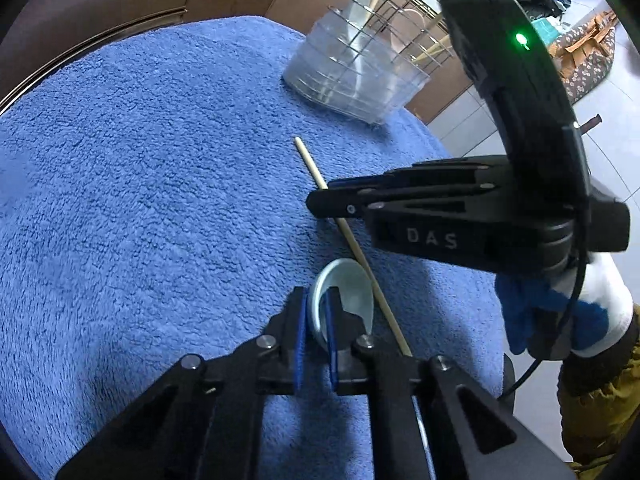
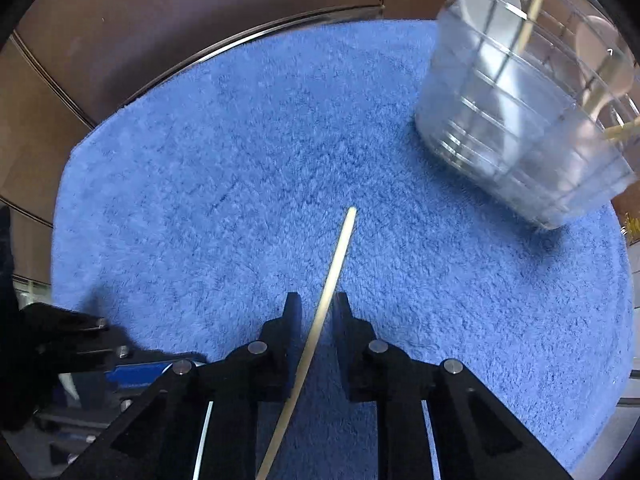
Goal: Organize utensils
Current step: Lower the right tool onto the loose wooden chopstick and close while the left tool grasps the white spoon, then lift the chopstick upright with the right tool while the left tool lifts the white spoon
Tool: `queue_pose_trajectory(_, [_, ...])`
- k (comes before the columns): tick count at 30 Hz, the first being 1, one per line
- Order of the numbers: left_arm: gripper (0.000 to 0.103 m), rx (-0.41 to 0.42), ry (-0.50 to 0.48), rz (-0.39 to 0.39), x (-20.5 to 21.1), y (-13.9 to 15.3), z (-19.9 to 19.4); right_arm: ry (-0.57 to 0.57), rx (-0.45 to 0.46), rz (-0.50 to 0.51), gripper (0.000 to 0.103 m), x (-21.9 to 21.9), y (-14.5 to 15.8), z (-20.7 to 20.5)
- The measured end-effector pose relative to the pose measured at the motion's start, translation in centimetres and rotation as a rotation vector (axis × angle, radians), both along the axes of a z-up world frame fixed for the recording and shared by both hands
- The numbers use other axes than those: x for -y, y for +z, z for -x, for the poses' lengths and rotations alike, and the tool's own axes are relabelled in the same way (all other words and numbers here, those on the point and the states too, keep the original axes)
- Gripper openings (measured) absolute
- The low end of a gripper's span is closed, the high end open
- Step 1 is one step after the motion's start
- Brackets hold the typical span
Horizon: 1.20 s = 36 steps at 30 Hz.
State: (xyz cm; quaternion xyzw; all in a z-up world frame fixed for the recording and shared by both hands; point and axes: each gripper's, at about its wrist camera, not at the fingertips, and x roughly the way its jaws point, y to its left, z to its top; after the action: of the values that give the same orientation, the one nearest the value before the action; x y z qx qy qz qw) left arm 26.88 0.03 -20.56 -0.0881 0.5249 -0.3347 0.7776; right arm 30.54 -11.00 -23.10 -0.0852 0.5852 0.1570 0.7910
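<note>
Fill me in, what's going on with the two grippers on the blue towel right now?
A person is sorting utensils with two handheld grippers. The left gripper has its fingers around the rim of a pale ceramic spoon lying on the blue towel. The right gripper straddles a wooden chopstick, with gaps still showing on both sides, so not clamped yet. The clear utensil holder at the far edge already holds spoons and chopsticks.

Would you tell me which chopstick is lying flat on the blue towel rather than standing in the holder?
The chopstick between the right tongs; the others stand in the clear holder.
</note>
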Motion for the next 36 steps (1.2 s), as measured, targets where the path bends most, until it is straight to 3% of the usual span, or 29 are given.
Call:
queue_pose_trajectory(12, [0.007,0.035,0.069,-0.009,-1.4,0.8,2.9,-0.03,0.026,-0.037,0.006,1.1,1.1,1.2])
queue_pose_trajectory(24, [0.007,0.171,0.126,-0.051,-2.7,5.5,8.1,-0.052,0.227,-0.2,0.006,4.4,7.5,8.9])
queue_pose_trajectory(30, [0.007,0.182,0.152,-0.047,-2.5,6.1,9.1,-0.069,0.199,-0.212,0.006,5.0,7.3,9.3])
queue_pose_trajectory(36, [0.007,0.144,0.193,-0.016,-3.1,4.7,7.9,-0.036,0.117,-0.161,0.008,2.9,4.7,6.6])
